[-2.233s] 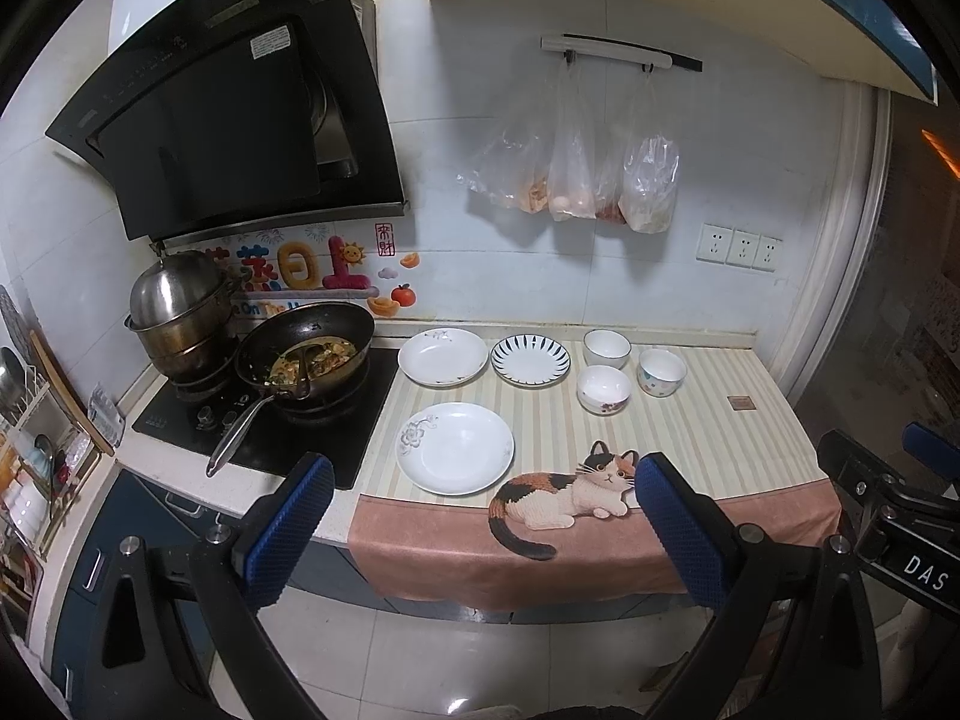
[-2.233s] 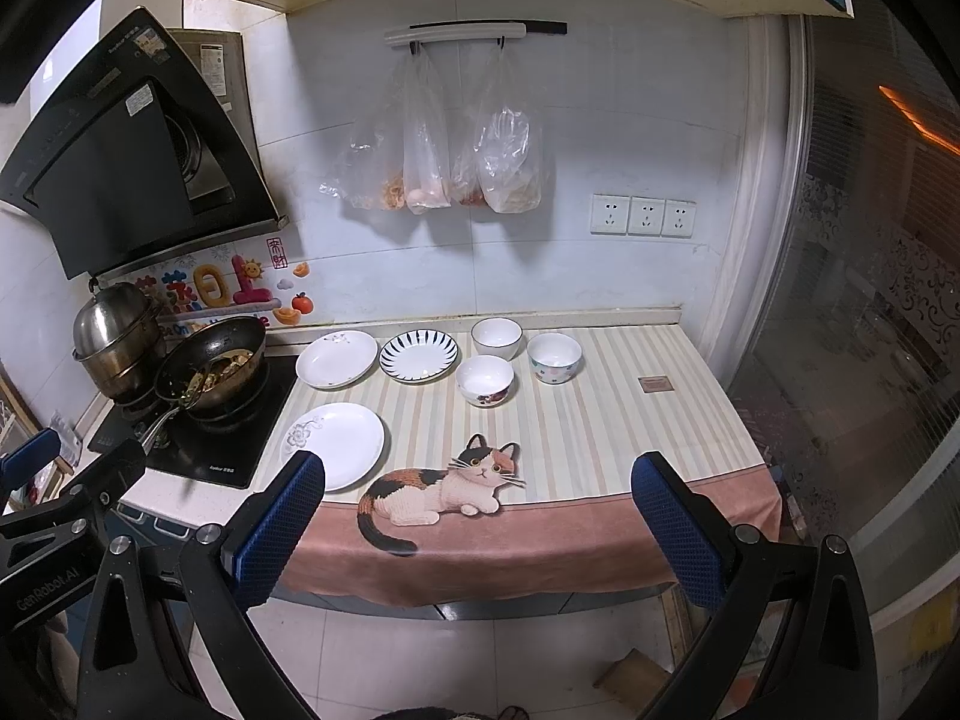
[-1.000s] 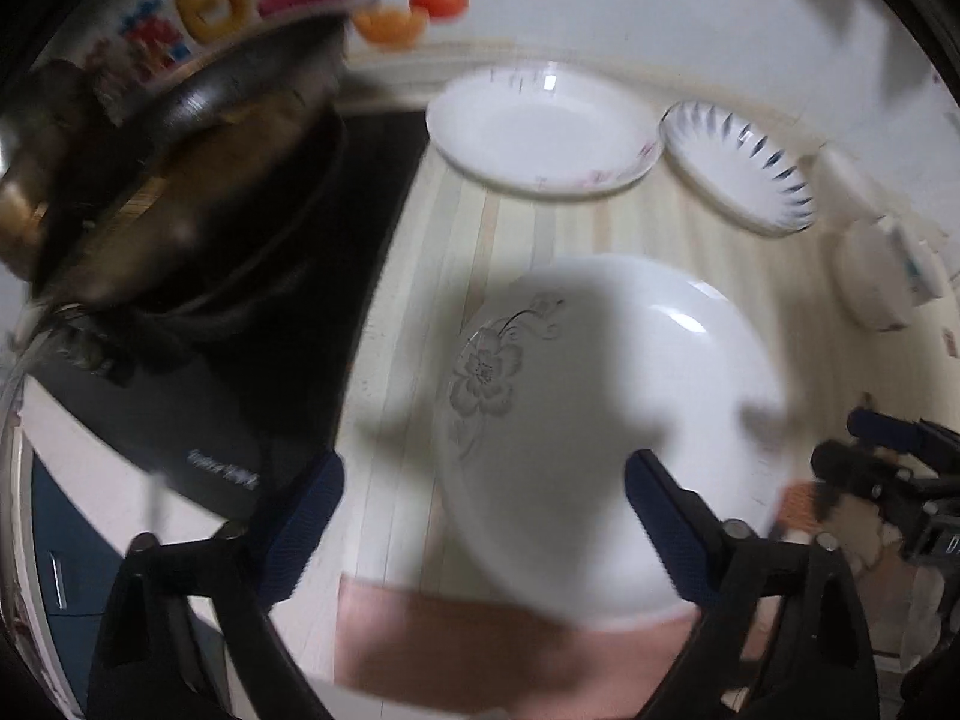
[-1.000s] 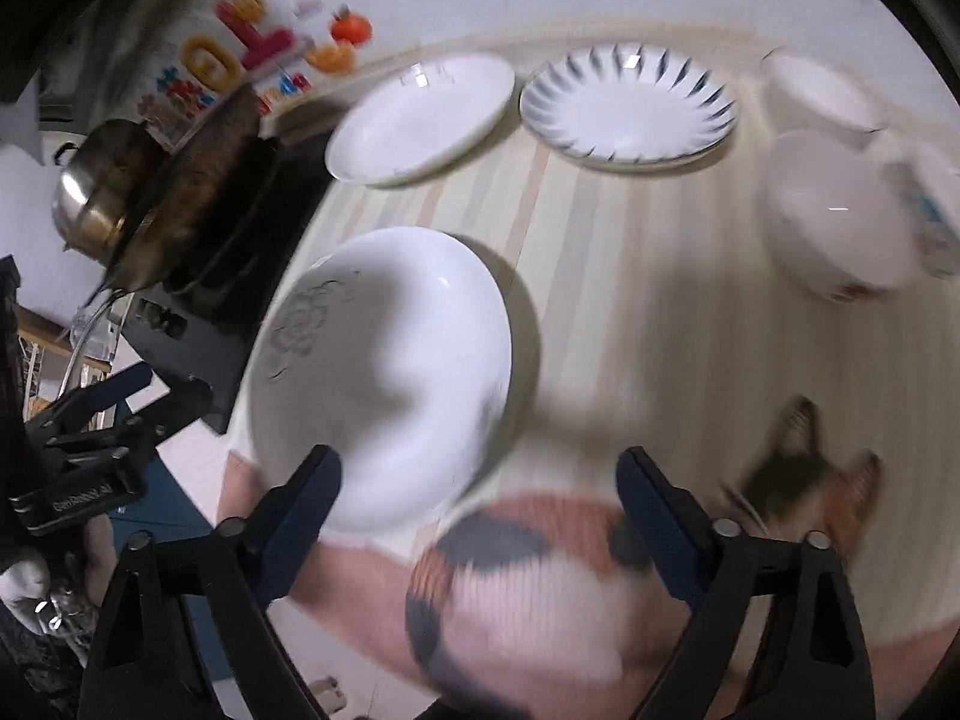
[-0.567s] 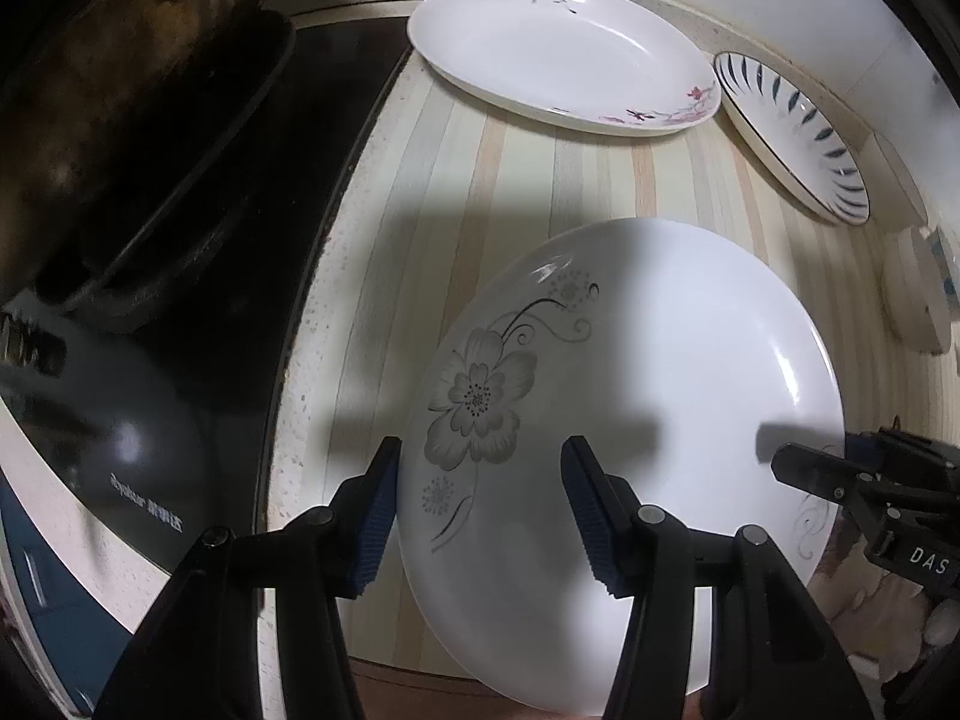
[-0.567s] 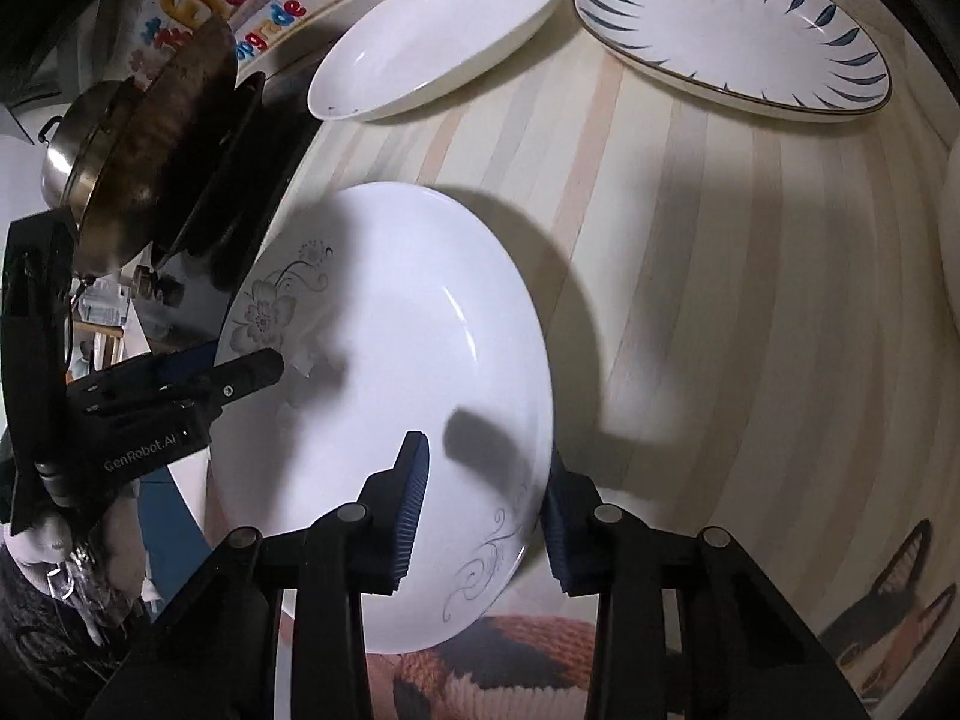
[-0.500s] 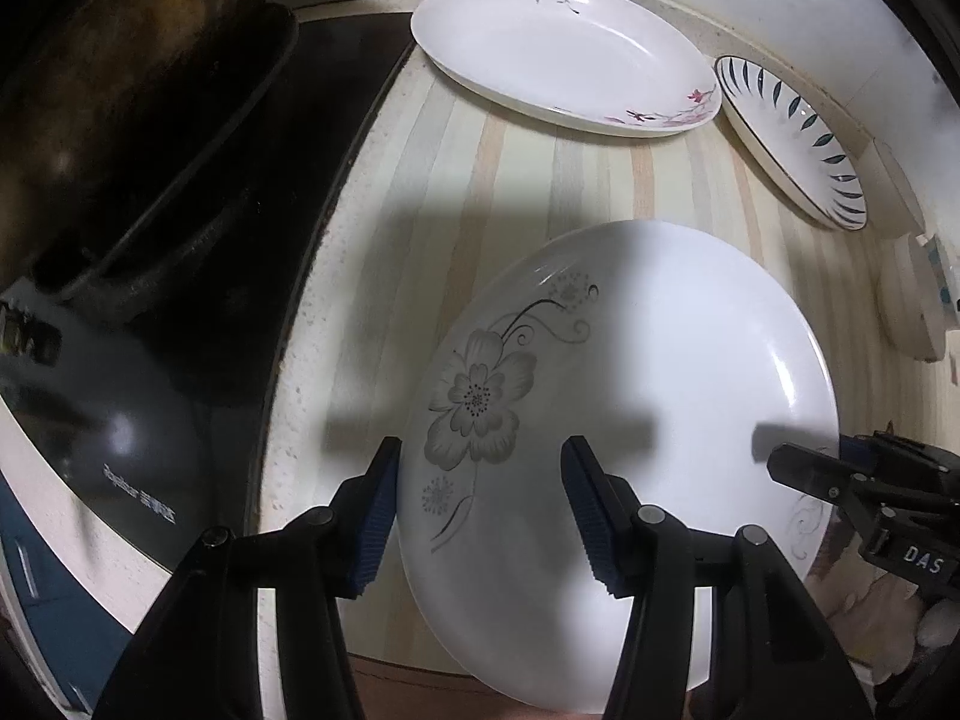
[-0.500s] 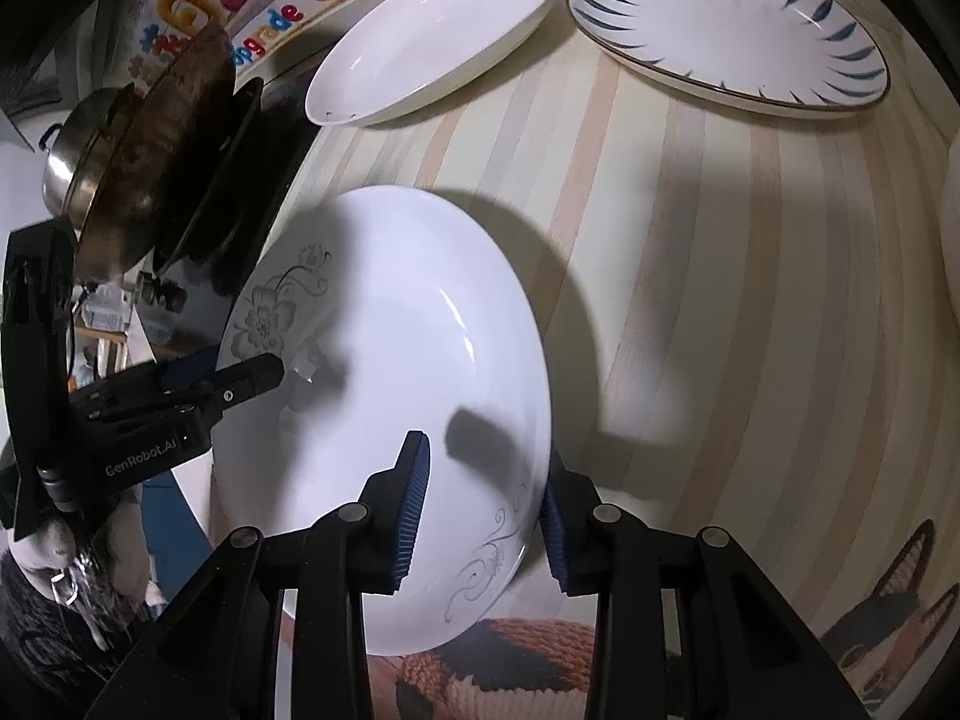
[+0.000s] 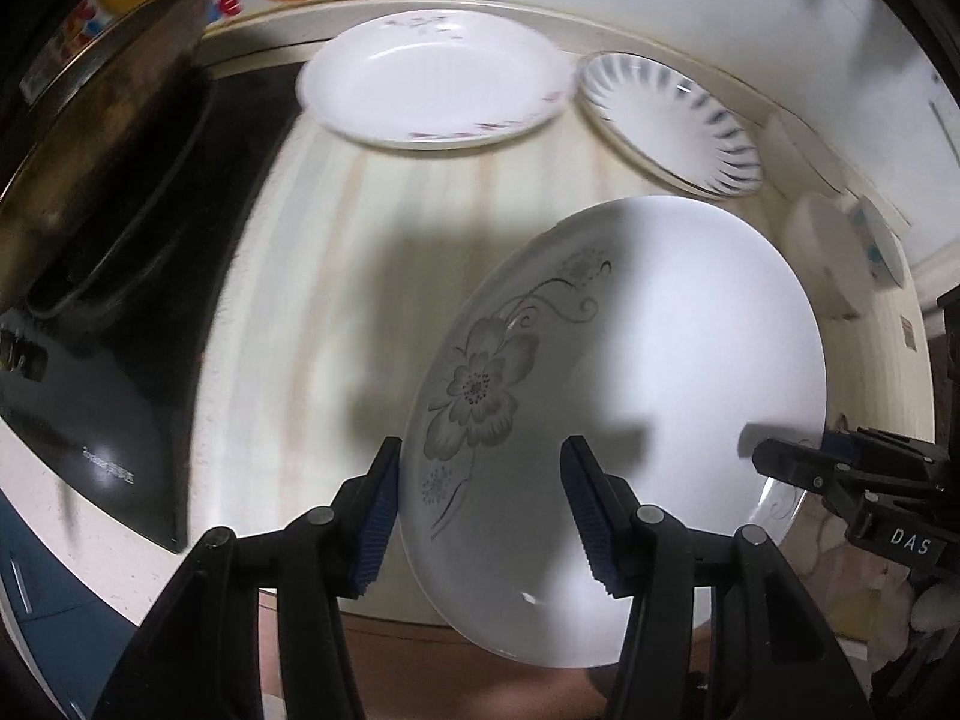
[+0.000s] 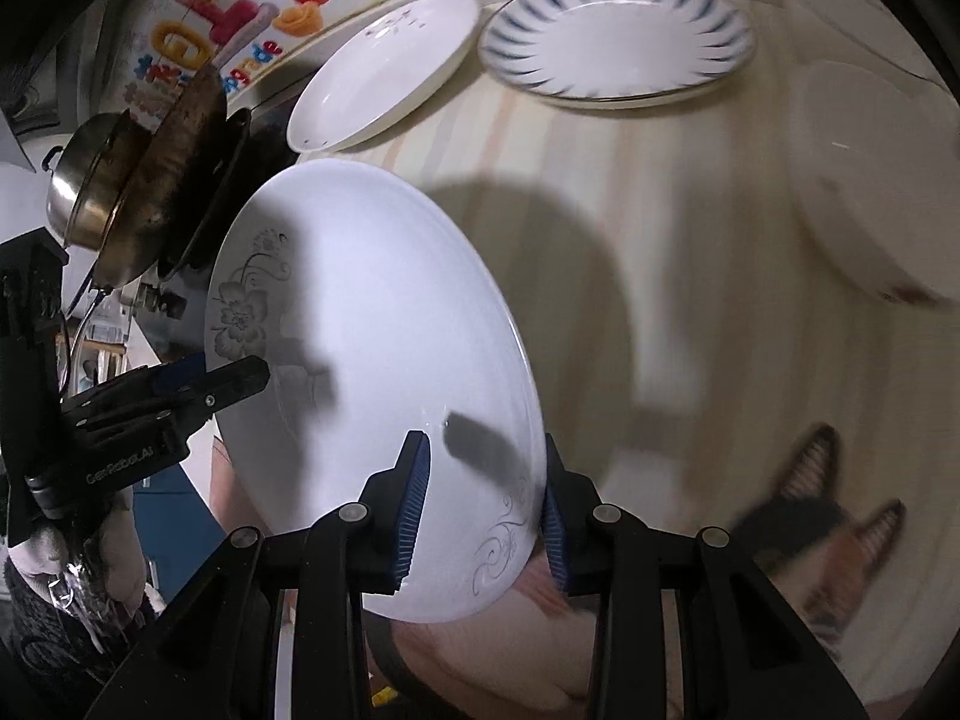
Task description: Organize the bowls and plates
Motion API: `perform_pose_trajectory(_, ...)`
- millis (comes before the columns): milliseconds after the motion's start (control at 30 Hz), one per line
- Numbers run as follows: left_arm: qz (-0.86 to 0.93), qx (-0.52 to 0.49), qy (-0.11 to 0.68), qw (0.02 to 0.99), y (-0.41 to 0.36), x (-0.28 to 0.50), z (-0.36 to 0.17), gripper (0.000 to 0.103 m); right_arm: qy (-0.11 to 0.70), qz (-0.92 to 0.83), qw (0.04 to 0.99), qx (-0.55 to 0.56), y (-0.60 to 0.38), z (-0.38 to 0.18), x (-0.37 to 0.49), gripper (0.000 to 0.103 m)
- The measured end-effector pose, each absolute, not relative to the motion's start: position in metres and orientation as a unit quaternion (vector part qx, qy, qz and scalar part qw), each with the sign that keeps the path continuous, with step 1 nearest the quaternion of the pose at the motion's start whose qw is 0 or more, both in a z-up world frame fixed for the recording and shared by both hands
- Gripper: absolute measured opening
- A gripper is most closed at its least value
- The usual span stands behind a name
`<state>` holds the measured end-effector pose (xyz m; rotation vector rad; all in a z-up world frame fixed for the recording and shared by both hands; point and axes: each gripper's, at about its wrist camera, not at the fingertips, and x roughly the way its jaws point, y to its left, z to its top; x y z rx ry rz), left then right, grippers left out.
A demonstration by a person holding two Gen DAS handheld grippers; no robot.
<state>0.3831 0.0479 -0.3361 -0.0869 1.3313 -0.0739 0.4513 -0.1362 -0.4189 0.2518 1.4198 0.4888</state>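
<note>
Striped covering runs across the kitchen desk (image 9: 336, 276), and above it a white plate with a grey flower print (image 9: 630, 396) is held tilted, clear of the surface, its shadow falling on the stripes below. Left claw (image 9: 480, 510) is clenched on the plate's rim near the flower, one blue pad on each face. Right claw (image 10: 483, 510) grips the opposite rim beside a grey scroll pattern, likewise clamped with a pad on either side. Each claw shows in the other's camera at the plate's far edge.

Behind the lifted plate, near the wall, a white plate with small pink sprigs (image 9: 432, 90) lies flat on the desk, and just beside it to the right sits a plate with blue radial stripes (image 10: 618, 42). Further right a white bowl (image 10: 870, 180) stands on the desk, blurred. To the left a black cooktop (image 9: 120, 324) carries a dark wok (image 10: 180, 168), with a steel pot (image 10: 84, 180) behind it. Colourful stickers (image 10: 228, 18) decorate the wall.
</note>
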Motion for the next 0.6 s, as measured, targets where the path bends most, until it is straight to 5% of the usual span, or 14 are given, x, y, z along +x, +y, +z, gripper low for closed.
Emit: perform_pose_trajectory(600, -0.122, -0.003, 0.632, 0.765, -0.067, 0.381, -0.350, 0.050, 0.644, 0.132, 0.734, 0.173, -0.266, -0.416, 0.398, 0.037)
